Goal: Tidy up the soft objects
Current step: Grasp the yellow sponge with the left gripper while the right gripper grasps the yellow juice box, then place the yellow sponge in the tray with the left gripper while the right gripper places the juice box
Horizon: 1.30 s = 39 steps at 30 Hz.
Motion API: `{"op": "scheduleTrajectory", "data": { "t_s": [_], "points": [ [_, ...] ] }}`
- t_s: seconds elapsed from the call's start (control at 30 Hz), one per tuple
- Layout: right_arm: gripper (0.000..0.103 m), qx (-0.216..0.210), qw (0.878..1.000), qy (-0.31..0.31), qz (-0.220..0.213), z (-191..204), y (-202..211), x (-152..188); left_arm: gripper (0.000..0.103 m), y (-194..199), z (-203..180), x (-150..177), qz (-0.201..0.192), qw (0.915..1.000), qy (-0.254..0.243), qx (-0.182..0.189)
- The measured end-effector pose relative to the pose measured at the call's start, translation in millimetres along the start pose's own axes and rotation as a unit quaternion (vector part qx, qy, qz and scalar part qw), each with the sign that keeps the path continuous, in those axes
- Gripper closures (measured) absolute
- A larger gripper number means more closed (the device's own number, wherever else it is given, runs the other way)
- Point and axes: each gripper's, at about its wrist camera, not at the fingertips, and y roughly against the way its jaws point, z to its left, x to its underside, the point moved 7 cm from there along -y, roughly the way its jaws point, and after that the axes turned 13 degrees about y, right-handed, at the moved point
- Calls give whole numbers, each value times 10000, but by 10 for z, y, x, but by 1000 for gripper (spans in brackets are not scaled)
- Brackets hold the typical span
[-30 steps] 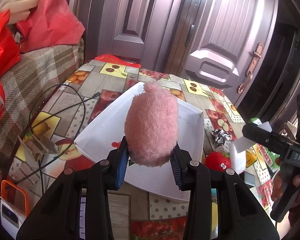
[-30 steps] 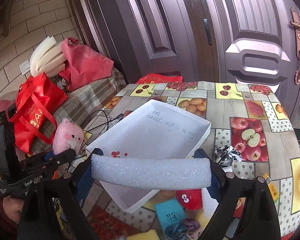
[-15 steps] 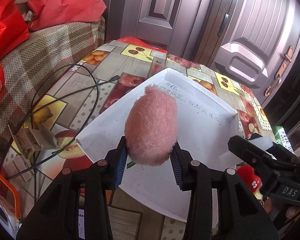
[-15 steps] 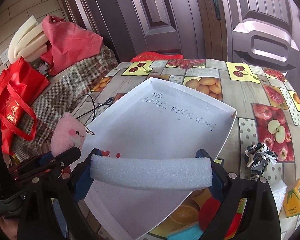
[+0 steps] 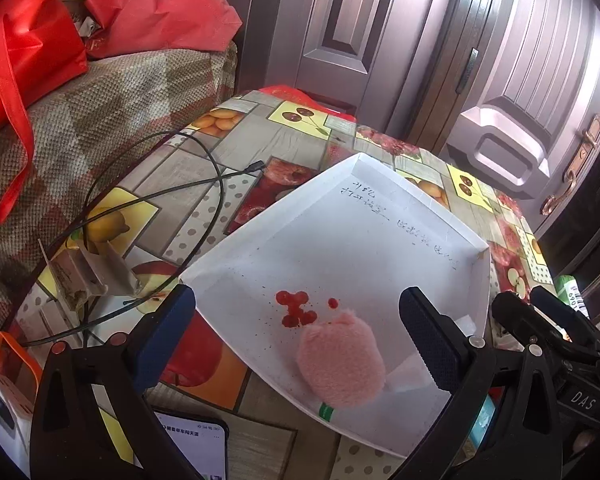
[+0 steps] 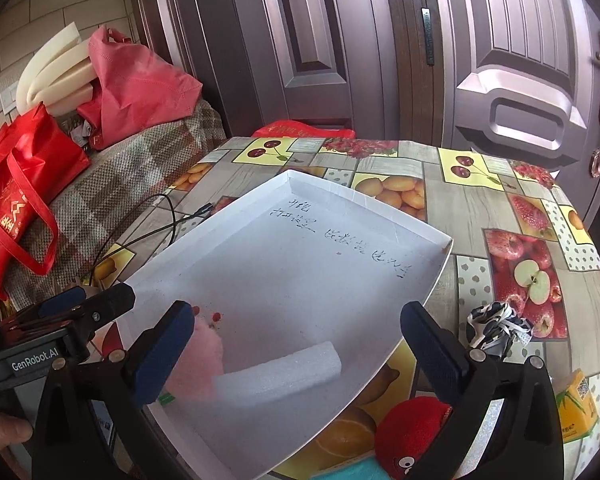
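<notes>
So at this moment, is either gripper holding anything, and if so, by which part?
Nothing is held. The left gripper and right gripper are both open. The pink plush toy and white foam piece lie loose in the white tray.

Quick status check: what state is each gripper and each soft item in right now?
Left gripper: jaws open, holding nothing.
Right gripper: jaws open, holding nothing.
Pink plush toy: released, lying in the white tray.
White foam roll: released, lying in the tray beside the plush.
Red plush toy: outside the tray, on the table.
</notes>
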Motion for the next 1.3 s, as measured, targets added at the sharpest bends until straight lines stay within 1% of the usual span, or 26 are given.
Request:
{"op": "scheduleTrajectory", "data": {
  "t_s": [0.13, 0.23, 0.27, 0.33, 0.43, 0.47, 0.53, 0.63, 0.73, 0.87, 0.97, 1.03, 1.07, 1.1, 1.13, 1.17, 1.2, 1.23, 1.3],
  "points": [
    [0, 67, 9997, -143, -180, -135, 211, -32, 0, 194, -194, 80, -33, 9993, -281, 227],
    [0, 158, 9991, -217, -340, -315, 415, -51, 0, 367, -433, 211, 46, 9957, -637, 674],
    [0, 190, 9988, -261, -379, -401, 485, -39, 0, 407, -530, 307, 188, 9923, -823, 902],
    [0, 303, 9977, -401, -453, -633, 625, 26, 0, 455, -720, 594, 654, 9803, -1265, 1368],
    [0, 694, 9949, -530, -507, -1072, 822, 215, 0, 537, -919, 1134, 1128, 9581, -1989, 1724],
    [0, 890, 9936, -535, -456, -1229, 876, 308, 0, 558, -952, 1302, 1223, 9515, -2197, 1773],
    [0, 1244, 9902, -587, -247, -1550, 961, 505, 0, 568, -976, 1587, 1401, 9420, -2445, 1824],
    [0, 1516, 9857, -732, 120, -1942, 1032, 799, 0, 500, -976, 1917, 1720, 9357, -2508, 1787],
    [0, 1546, 9847, -642, 475, -2121, 975, 1020, 0, 442, -969, 2121, 1882, 9298, -2654, 1723],
    [2, 1375, 9865, -330, 831, -2080, 769, 1198, 1, 403, -1040, 2233, 1946, 9227, -2867, 1691],
    [9, 1245, 9862, -186, 1075, -2034, 590, 1342, 8, 337, -1082, 2305, 2009, 9183, -3006, 1611],
    [20, 1344, 9821, -141, 1314, -2042, 463, 1431, 10, 269, -1104, 2352, 2038, 9173, -3080, 1490],
    [24, 1339, 9811, -154, 1390, -2046, 411, 1458, 16, 234, -1100, 2368, 2070, 9166, -3103, 1439],
    [36, 1243, 9817, -209, 1427, -2038, 373, 1487, 20, 212, -1083, 2371, 2038, 9167, -3142, 1391],
    [52, 1135, 9825, -282, 1449, -2028, 353, 1515, 23, 217, -1102, 2379, 1978, 9157, -3203, 1406],
    [59, 1083, 9828, -318, 1461, -2012, 350, 1529, 37, 226, -1122, 2390, 1960, 9135, -3258, 1449],
    [72, 1058, 9833, -308, 1450, -1993, 368, 1536, 58, 237, -1131, 2391, 1893, 9123, -3329, 1453],
    [78, 1061, 9837, -273, 1427, -1960, 396, 1538, 62, 237, -1128, 2390, 1832, 9121, -3394, 1388],
    [78, 1126, 9843, -243, 1338, -1926, 496, 1535, 63, 252, -1126, 2374, 1845, 9131, -3324, 1472]
  ]
}}
